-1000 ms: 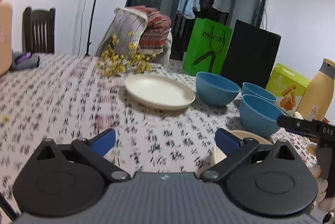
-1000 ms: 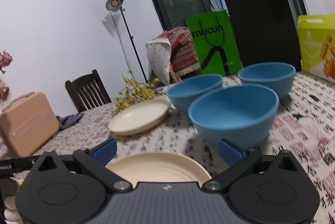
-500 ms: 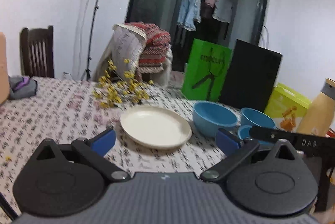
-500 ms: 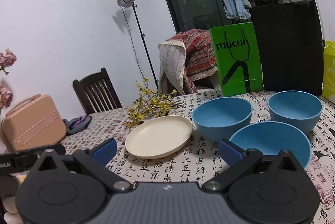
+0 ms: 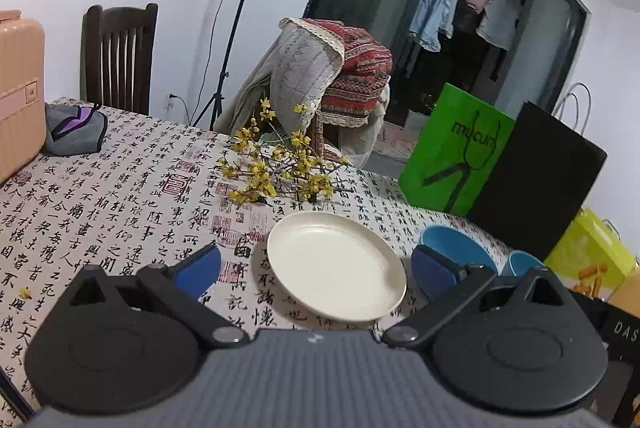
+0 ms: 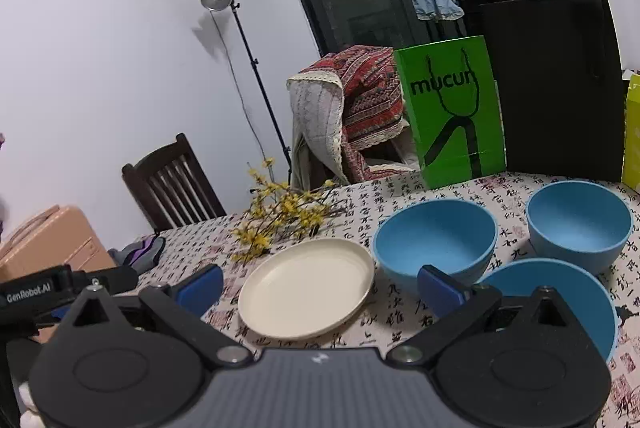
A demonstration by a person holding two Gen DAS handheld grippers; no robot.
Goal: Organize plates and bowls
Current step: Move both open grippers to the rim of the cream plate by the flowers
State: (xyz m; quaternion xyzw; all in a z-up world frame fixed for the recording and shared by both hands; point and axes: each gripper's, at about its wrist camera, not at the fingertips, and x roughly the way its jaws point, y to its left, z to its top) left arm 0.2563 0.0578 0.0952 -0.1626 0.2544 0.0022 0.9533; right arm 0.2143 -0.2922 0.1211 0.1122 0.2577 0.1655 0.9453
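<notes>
Both grippers have lifted higher; left gripper (image 5: 316, 266) and right gripper (image 6: 320, 286) gape empty, cream plate (image 5: 336, 266) at twelve o'clock, nearer the left.

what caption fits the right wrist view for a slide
Open right gripper above a round cream plate beside three blue bowls on a calligraphy-print tablecloth.
</notes>
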